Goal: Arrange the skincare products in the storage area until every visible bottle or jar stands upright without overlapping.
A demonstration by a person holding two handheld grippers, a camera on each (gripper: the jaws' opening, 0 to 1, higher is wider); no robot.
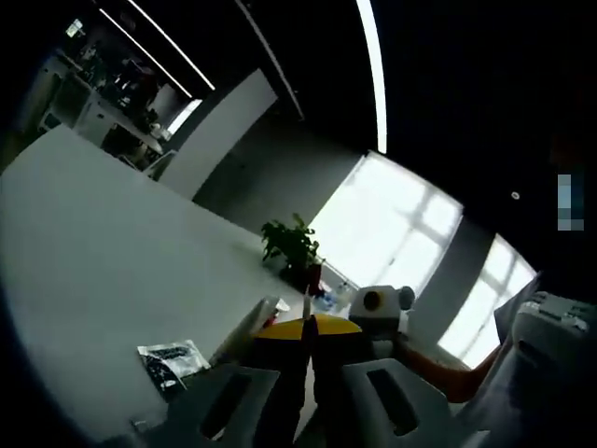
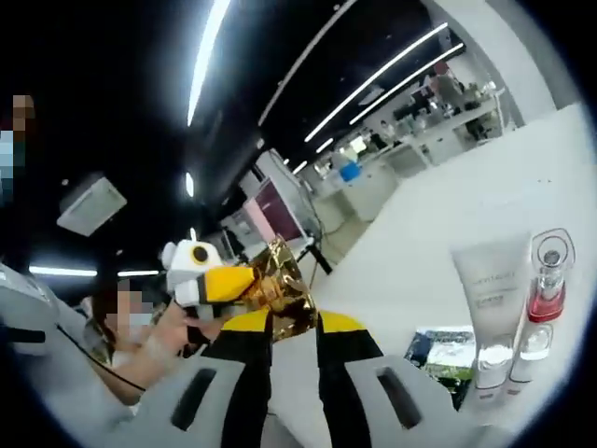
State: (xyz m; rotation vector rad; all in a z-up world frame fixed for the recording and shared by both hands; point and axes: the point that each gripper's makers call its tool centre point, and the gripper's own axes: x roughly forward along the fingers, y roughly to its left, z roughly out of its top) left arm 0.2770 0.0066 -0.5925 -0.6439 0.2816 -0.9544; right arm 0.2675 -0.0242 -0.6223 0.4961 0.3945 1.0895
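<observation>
Standing upright at four o'clock in the right gripper view, one white tube [image 2: 492,308] and one clear red-banded bottle [image 2: 543,297] are resting on the desk [image 2: 448,215], touching, long axes vertical. Right tool [image 2: 294,322] is clenching a gold foil packet [image 2: 280,289]; left tool [image 1: 308,329] is sitting nearly closed, contents unclear.

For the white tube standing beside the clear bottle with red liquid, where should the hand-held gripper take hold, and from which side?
Grip the white tube across its flat mid-body, a little above the cap it stands on. It widens toward the top, so a lower grip is probably steadier. Come in from the side facing away from the clear bottle, since the two stand close together, with the sachet lying beside the tube's base.
</observation>
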